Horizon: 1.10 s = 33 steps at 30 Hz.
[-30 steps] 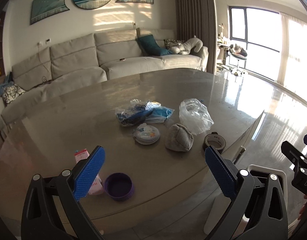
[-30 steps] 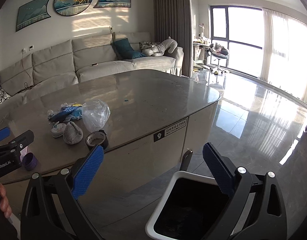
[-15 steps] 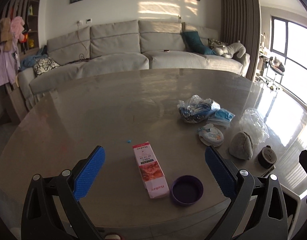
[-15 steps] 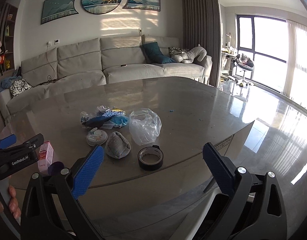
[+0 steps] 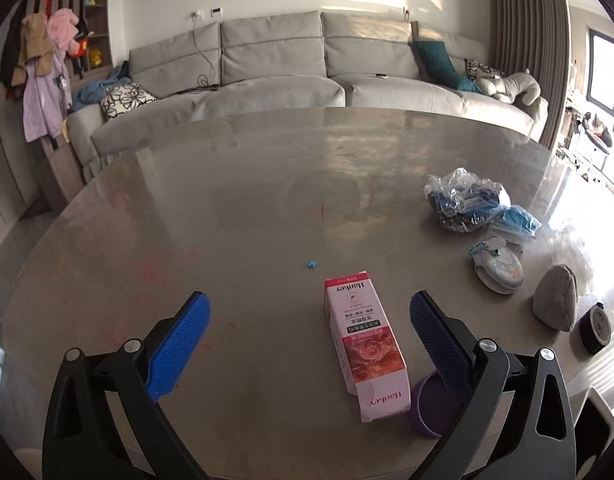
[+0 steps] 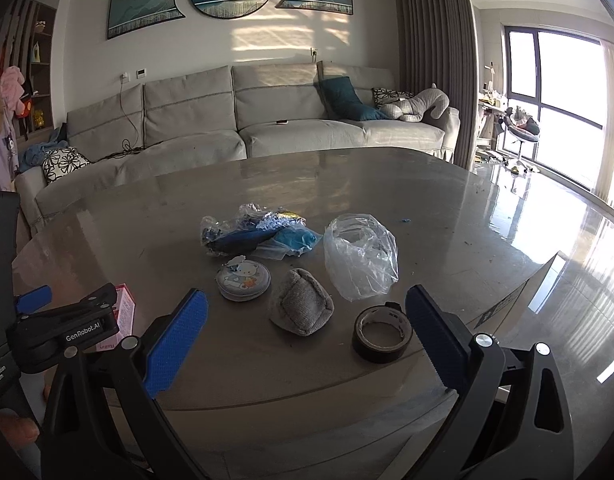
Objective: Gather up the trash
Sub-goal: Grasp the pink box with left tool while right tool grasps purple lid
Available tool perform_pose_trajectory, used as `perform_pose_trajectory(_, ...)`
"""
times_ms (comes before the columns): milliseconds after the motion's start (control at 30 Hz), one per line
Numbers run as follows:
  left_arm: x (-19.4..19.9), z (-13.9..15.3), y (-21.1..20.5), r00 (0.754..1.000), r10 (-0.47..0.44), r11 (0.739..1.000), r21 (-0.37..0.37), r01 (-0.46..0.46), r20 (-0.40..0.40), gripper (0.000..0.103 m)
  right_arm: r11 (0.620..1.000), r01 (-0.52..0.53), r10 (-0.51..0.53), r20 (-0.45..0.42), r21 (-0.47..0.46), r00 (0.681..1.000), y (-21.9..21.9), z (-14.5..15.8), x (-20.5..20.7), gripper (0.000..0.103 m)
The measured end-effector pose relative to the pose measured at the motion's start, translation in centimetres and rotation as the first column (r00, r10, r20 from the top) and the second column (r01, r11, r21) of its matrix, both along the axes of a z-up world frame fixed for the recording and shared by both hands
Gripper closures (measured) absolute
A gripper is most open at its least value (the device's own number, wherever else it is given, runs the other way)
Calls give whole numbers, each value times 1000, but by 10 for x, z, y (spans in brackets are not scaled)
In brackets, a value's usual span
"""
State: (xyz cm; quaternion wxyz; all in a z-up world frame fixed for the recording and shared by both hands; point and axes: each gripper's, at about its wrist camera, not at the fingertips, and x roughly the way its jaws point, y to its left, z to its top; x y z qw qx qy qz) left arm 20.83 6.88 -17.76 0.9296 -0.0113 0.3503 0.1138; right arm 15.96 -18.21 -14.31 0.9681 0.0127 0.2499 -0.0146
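My left tongs [image 5: 307, 320] are spread wide over the tabletop [image 5: 247, 208], holding nothing. The pink box [image 5: 365, 350] lies flat between their tips, touching a purple lid [image 5: 427, 412]. My right tongs [image 6: 307, 316] are spread wide too, with a gray pouch [image 6: 301, 308] and a tape roll [image 6: 381, 334] lying between them

Both wrist views low over the table [image 5: 247, 200], sofa-facing [image 6: 267, 120].
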Motion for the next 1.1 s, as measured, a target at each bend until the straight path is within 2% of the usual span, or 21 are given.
perform_pose_trajectory(200,2,-11,4,999,15,1000,-12,-16,-38,5,1000,-18,18,-4,1,1000,7,-4,3,5)
perform_pose_trajectory(300,0,-13,6,999,5,1000,-26,-5,-31,5,1000,-23,23,0,2,1000,9,-4,7,4)
perform_pose_trajectory(333,0,-15,6,999,-5,999,-41,3,-34,12,1000,-25,25,0,2,1000,9,-4,7,4)
perform_pose_trajectory(367,1,-16,8,999,-16,998,-59,13,-39,28,1000,-27,27,1,3,1000,10,-4,7,5)
perform_pose_trajectory(400,3,-18,8,998,-30,997,-75,25,-58,37,1000,-29,29,2,4,1000,10,-3,7,4)
perform_pose_trajectory(433,6,-22,9,995,-59,993,-107,50,-85,64,1000,-30,30,2,3,1000,10,-3,7,5)
perform_pose_trajectory(467,8,-27,10,990,-92,987,-144,76,-107,75,999,-32,32,2,2,999,11,-3,8,4)
perform_pose_trajectory(567,2,-23,7,990,-109,986,-137,96,-85,75,999,-37,37,1,2,999,12,-4,8,4)
perform_pose_trajectory(767,-16,1,3,995,-102,994,-43,103,19,75,998,-65,65,-17,6,998,23,-10,10,4)
perform_pose_trajectory(900,-21,11,10,994,-97,995,-17,98,49,75,995,-97,98,-37,16,995,36,-20,11,5)
perform_pose_trajectory(1100,-25,21,35,996,-61,998,-31,63,69,75,987,-156,158,-76,40,984,64,-41,12,5)
